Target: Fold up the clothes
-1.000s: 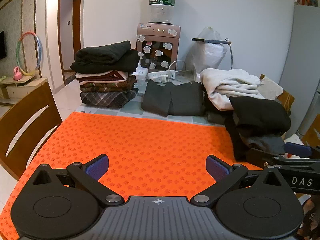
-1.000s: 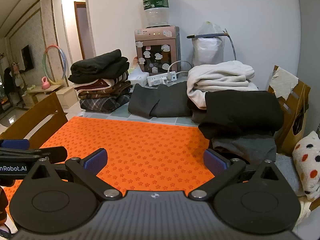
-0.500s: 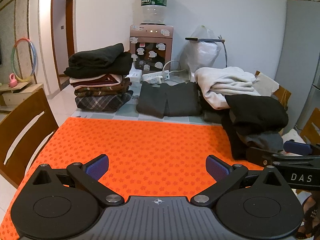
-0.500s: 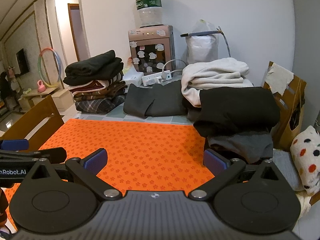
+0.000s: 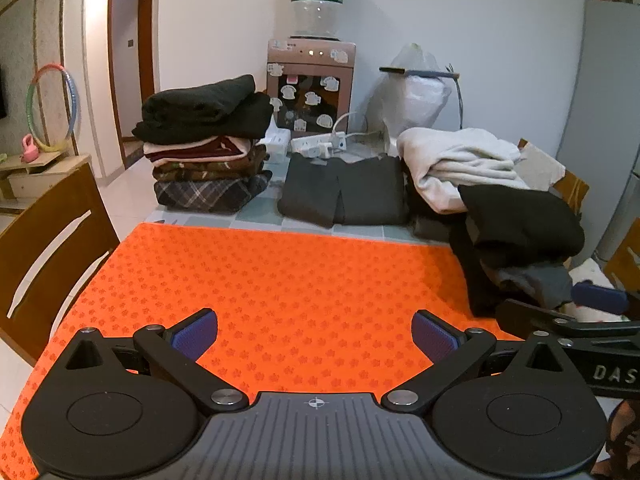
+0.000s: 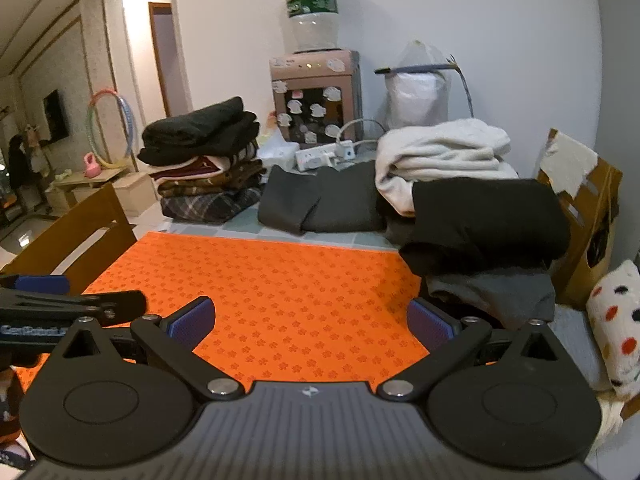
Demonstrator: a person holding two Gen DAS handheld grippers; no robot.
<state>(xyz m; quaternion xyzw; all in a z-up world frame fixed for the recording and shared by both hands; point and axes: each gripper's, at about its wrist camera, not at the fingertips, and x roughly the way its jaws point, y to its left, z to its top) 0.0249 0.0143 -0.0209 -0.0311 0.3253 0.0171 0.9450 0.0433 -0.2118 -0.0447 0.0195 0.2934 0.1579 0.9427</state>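
Observation:
An orange mat (image 5: 288,280) (image 6: 276,280) covers the near table with no garment on it. A neat stack of folded clothes (image 5: 208,148) (image 6: 208,164) stands at the back left. A folded dark grey garment (image 5: 344,192) (image 6: 324,200) lies at the back middle. On the right a loose pile has a cream garment (image 5: 460,164) (image 6: 440,156) on top, a black one (image 5: 520,220) (image 6: 484,220) and a grey one (image 6: 492,292) below. My left gripper (image 5: 315,337) is open above the mat's near edge. My right gripper (image 6: 310,322) is open beside the pile, holding nothing.
A water dispenser (image 5: 312,80) and a power strip (image 5: 320,144) stand at the back by the wall, with a white plastic bag (image 5: 416,100) to their right. A wooden chair (image 5: 48,240) is at the left edge. A cardboard box (image 6: 588,216) and spotted cushion (image 6: 616,320) sit right.
Both grippers have drifted slightly left and lowered a little over the mat; the scene shifts right in view. Both stay open and empty.

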